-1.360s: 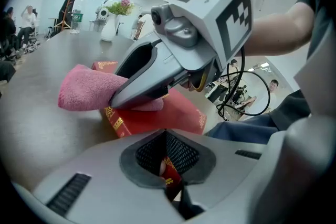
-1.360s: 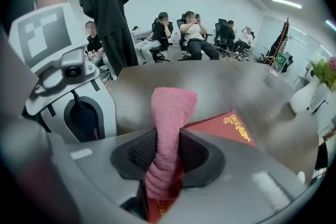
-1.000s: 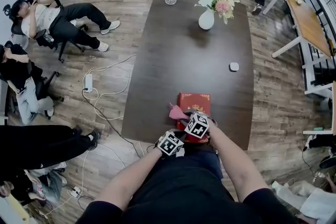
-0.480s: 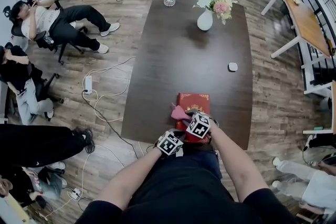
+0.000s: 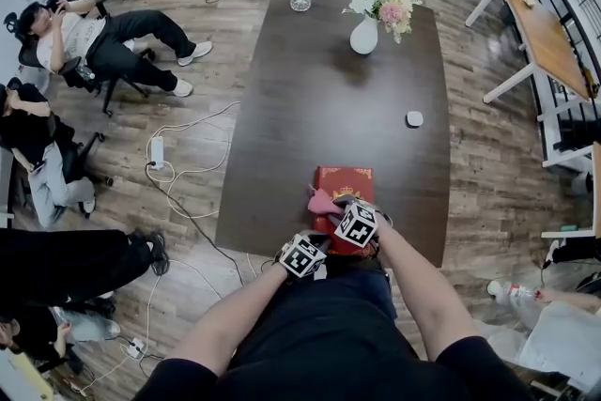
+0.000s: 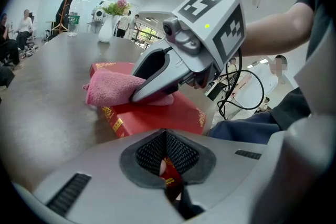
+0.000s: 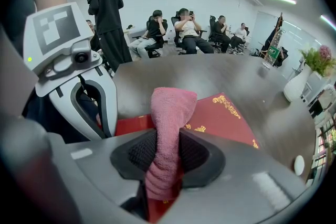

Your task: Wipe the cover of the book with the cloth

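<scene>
Left gripper: we have it clamped on the book at its near edge | right gripper: we pinch the pink cloth, soft and limp, resting on the red cover | book looks stiff and weighty, best steadied by an edge | it lies at the table near end

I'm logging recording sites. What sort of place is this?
Probably an office meeting area: a long dark conference table, people seated on wheeled office chairs beside it, and a power strip with cables on the floor.
</scene>
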{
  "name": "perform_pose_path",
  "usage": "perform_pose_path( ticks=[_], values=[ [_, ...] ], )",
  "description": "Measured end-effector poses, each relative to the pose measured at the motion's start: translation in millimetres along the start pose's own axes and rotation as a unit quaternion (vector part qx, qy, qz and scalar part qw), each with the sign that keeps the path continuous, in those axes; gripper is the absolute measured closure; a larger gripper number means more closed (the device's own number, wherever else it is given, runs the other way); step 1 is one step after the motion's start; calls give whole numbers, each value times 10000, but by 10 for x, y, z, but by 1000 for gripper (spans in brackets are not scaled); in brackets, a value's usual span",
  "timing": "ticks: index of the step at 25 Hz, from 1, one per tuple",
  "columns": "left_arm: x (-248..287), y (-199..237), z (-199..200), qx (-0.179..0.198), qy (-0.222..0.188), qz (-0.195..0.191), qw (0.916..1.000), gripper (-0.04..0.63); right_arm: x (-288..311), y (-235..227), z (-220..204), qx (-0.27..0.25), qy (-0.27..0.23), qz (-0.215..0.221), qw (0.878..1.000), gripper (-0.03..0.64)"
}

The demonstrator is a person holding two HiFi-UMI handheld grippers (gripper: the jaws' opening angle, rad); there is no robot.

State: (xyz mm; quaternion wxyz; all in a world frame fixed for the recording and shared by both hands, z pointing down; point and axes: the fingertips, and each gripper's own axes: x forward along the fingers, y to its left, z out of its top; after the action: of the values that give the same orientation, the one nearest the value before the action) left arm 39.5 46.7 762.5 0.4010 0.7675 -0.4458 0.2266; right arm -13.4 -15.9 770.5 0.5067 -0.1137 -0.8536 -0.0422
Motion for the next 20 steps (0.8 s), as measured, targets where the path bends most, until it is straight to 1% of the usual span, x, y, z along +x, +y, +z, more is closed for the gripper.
perform_pose_path(
  ticks=[20],
  values=[
    [8, 28, -15, 1, 2, -9, 10000, 600, -107, -86, -223, 147, 28, -125, 9998, 495]
  ],
)
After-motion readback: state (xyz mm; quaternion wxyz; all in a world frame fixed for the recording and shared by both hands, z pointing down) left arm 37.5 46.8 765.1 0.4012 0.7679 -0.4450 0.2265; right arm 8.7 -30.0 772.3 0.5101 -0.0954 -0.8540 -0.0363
